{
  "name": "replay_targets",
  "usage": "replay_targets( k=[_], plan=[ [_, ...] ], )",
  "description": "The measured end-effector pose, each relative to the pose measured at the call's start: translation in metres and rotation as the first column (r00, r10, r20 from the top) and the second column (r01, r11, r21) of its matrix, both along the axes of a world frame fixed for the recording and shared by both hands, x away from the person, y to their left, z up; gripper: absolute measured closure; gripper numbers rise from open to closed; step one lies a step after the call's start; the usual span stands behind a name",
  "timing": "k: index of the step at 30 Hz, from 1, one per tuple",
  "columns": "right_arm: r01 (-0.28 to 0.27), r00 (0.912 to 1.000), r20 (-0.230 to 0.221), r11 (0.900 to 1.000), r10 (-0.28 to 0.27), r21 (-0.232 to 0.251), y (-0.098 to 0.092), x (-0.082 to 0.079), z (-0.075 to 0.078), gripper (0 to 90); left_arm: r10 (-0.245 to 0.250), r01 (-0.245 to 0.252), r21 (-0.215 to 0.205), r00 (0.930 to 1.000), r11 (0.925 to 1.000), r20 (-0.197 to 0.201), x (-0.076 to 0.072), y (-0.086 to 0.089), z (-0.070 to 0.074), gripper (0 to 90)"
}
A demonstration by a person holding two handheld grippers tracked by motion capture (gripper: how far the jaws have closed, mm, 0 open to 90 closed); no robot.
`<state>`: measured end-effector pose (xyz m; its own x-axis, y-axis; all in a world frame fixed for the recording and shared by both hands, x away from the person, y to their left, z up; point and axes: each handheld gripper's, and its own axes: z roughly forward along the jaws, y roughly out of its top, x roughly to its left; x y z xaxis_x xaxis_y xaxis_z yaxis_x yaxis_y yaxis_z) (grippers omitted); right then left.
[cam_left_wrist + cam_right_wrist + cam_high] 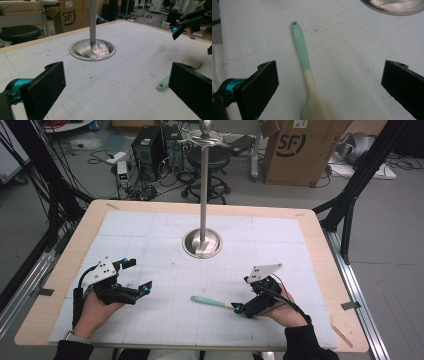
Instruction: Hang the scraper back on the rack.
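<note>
Right claw [243,309] hangs low over the spoon [212,302], its jaws spread wide and holding nothing. In the right gripper view the two black jaws stand far apart with the spoon [308,72] lying flat between them: the cream bowl end sits nearest the camera, midway between the jaws, and the mint-green handle runs away from it toward the hanging hole at its tip. Neither jaw touches the spoon.

By my reading the step in hand is the approach for a pick-up: the claw is lined up along the spoon but has not closed. The next move calls for lowering until the jaw tips bracket the neck where cream meets green, then closing squarely across it. The spoon lies flat on the desk [325,270], so the jaws must come almost down to the mat to get under its edges; a high grip would likely slip off the rounded bowl.

Left of the spoon, well apart from it, the left claw [138,276] rests on the person's hand near the front of the desk, jaws also wide and empty. In the left gripper view the spoon's green tip [163,83] peeks out beside the right-hand jaw.

Beyond the spoon, toward the middle of the desk, stands the steel stand [202,244], a round dished base with an upright pole, a fair guess for where the spoon might hang.
</note>
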<state>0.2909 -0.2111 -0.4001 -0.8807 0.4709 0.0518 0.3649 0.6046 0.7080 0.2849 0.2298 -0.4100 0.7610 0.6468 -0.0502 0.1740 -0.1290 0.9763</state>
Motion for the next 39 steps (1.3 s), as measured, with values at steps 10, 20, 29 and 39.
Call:
replay_targets(
  k=[10, 20, 29, 39],
  plan=[
    [-0.123, 0.9920, -0.054, 0.972, 0.114, -0.202, 0.018, 0.010, 0.009, 11.3, -0.004, 0.004, 0.000, 1.0000, 1.0000, -0.002, 0.000, -0.001, 0.000, 1.7],
    [-0.255, 0.9628, -0.195, 0.866, 0.187, -0.430, 0.042, 0.024, -0.001, 30.5, -0.009, 0.009, 0.004, 1.0000, 1.0000, -0.003, 0.000, -0.001, 0.000, 1.7],
    [-0.303, 0.9491, -0.227, 0.831, 0.219, -0.466, 0.060, 0.023, -0.005, 48.9, -0.009, 0.009, 0.006, 1.0000, 0.9999, -0.004, 0.000, -0.001, 0.000, 1.7],
    [-0.308, 0.9478, -0.245, 0.786, 0.204, -0.536, 0.075, 0.024, -0.006, 68.3, -0.010, 0.010, 0.007, 1.0000, 0.9999, -0.003, 0.000, -0.001, 0.000, 1.7]
  ],
)
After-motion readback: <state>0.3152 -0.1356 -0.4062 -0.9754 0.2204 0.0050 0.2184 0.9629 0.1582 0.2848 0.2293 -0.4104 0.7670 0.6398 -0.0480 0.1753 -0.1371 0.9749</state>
